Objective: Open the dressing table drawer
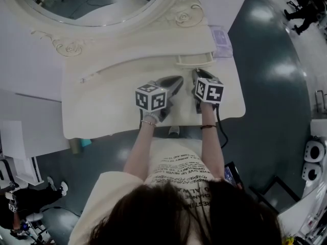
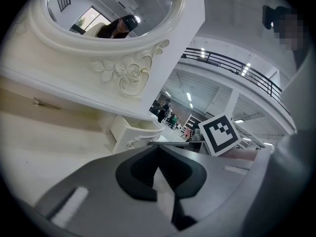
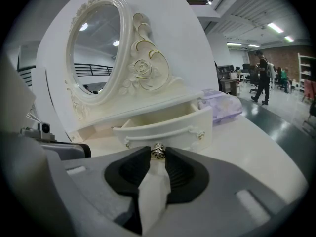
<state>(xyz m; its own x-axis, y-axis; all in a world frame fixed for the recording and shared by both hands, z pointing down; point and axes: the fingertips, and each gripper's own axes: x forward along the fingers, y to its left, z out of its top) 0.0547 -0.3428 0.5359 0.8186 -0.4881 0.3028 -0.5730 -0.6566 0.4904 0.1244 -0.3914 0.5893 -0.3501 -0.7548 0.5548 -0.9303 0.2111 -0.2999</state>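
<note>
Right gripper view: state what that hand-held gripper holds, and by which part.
The right hand-held gripper holds the open drawer by its small metal knob, pinched between the jaw tips.

A lilac pouch [image 1: 222, 41] lies at far right. Beyond it, a glossy grey floor [image 1: 265, 86] runs through a hall where a person [image 3: 261, 80] stands under strip lights [image 3: 275, 27]. A dark railing [image 2: 232, 65] lines the upper level.

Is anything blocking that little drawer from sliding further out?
Nothing visible. The drawer is already partly out, and the right gripper has its jaws closed on the knob. The tabletop ahead is bare; the purple box sits beside it.
</note>
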